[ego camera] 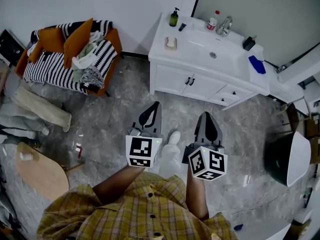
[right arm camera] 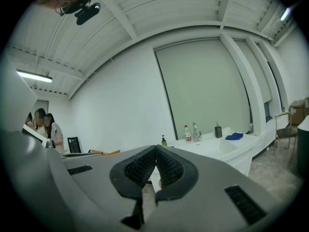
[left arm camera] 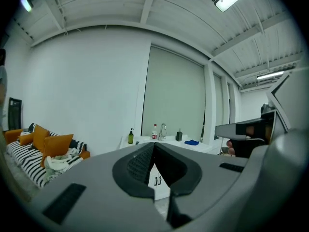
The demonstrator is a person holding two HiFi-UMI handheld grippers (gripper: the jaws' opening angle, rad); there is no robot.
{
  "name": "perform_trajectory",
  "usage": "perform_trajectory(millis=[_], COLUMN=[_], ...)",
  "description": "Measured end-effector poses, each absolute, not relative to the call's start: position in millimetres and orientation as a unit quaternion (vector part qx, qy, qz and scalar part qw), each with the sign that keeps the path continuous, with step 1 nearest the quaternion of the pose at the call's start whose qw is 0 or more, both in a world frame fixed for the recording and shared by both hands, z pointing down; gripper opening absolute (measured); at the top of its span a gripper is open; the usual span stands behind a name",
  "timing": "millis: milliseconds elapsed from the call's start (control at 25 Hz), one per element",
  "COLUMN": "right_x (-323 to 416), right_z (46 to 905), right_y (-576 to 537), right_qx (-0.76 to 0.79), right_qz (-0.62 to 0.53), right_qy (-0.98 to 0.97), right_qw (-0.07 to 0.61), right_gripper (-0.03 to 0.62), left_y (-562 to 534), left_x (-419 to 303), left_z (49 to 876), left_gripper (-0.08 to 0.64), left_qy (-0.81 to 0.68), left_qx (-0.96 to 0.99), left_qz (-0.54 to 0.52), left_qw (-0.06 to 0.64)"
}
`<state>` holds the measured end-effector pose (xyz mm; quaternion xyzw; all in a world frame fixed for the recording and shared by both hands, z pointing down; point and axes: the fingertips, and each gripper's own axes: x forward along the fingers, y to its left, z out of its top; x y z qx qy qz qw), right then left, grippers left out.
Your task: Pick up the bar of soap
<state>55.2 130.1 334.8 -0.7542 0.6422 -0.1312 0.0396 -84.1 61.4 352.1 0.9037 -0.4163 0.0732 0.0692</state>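
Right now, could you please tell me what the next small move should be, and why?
Probably carry both grippers forward to the vanity. The bar of soap lies on its left end, far from both, while the left gripper and right gripper hang over the floor with fingers shut and empty.

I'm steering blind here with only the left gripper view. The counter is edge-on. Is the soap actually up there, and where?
Observer: Yes. The head view shows the bar of soap lying on the left end of the vanity, just on the near side of the green bottle.
Operator: Good. Is my right tool carrying anything?
Observer: No. The right gripper view shows the right tool shut, pads together, with nothing between them.
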Motion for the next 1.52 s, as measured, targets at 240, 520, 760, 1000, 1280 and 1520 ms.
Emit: perform_trajectory(millis=[240,520,760,1000,1280,1520], right_x=[123.0,208.7,249.1,265.8,280.5,291.9], right_z=[330.6,330.7,348.7,364.1,371.3,379.2], right_y=[24.3,-67.7,-115.4,-151.2,-200.4,-266.8], right_qx=[-0.731,-0.705,-0.686,-0.673,-0.672,-0.675], right_qz=[-0.132,-0.143,-0.166,-0.183,-0.184,-0.189], right_qy=[0.669,0.695,0.708,0.716,0.717,0.714], right_qw=[0.031,0.025,0.025,0.022,0.013,0.003], right_gripper=[0.018,0.018,0.018,0.018,0.020,0.020], left_y=[-31.8,-123.2,-165.9,-202.2,-261.1,-330.4], left_x=[-4.2,78.1,116.7,127.9,142.1,155.9], left_z=[349.4,346.3,352.6,368.2,383.1,409.9], left_gripper=[0.014,0.014,0.014,0.014,0.014,0.014], left_qy=[-0.426,-0.461,-0.479,-0.493,-0.499,-0.491], left_qx=[0.898,0.879,0.868,0.856,0.850,0.847], left_qz=[0.084,0.096,0.109,0.131,0.140,0.164], left_qw=[0.075,0.077,0.075,0.081,0.096,0.119])
